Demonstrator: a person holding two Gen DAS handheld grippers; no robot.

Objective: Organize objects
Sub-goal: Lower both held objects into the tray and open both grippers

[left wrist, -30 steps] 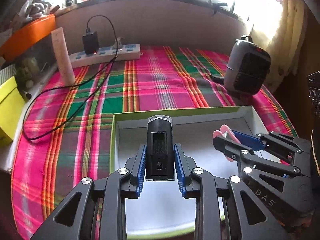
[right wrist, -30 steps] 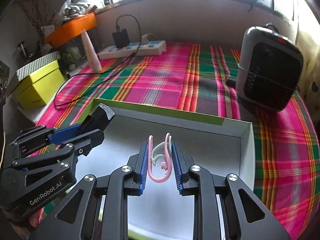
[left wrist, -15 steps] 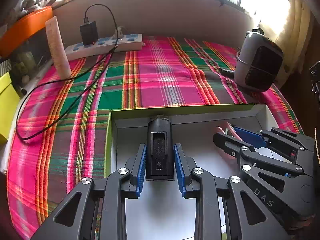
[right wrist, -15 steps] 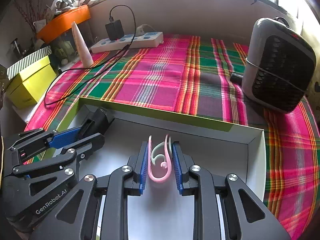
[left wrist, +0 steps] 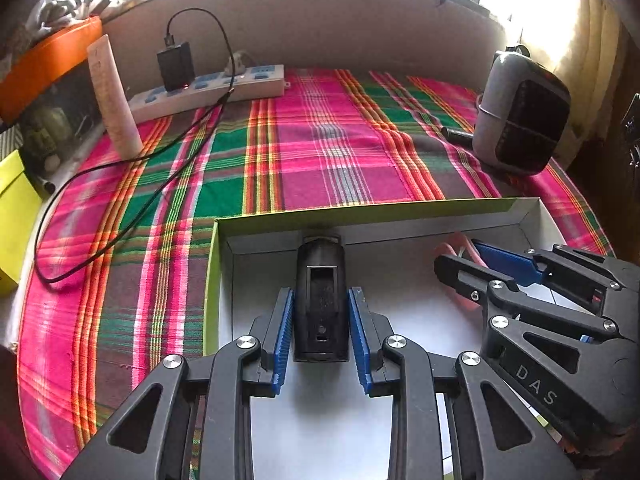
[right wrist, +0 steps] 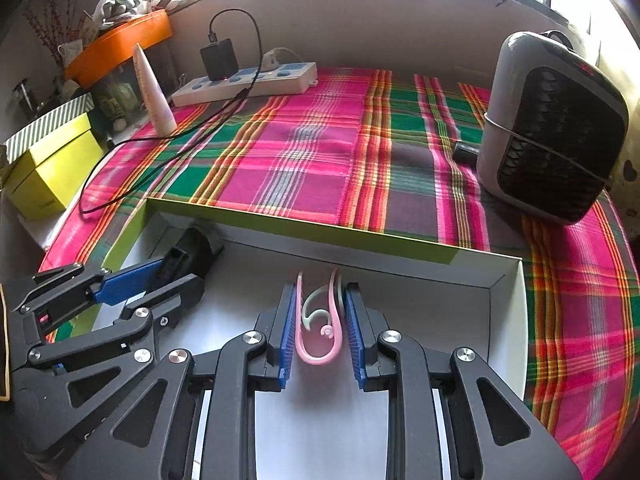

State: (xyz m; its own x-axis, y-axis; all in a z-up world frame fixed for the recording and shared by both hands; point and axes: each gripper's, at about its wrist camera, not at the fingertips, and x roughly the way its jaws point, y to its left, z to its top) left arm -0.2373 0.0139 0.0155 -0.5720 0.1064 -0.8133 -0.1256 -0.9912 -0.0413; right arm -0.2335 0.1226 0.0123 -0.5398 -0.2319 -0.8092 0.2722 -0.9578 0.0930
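Inside the box (left wrist: 528,216), lower frame, left hand-held gripper (left wrist: 321,320) pinching the black device (left wrist: 320,300) and right hand-held gripper (right wrist: 319,320) pinching the pink hook (right wrist: 318,332) sit close; release could tip the device, seemingly touching the far wall.

bare plaid cloth (right wrist: 320,152) lies open beyond the box's far wall (right wrist: 320,236); heater (right wrist: 552,128) blocks right.

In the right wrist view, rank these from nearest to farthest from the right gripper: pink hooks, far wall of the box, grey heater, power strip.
1. pink hooks, clamped between the right gripper's pads.
2. far wall of the box, just ahead of the fingertips.
3. grey heater, ahead on the right, on the plaid cloth.
4. power strip, at the back left, along the wall.
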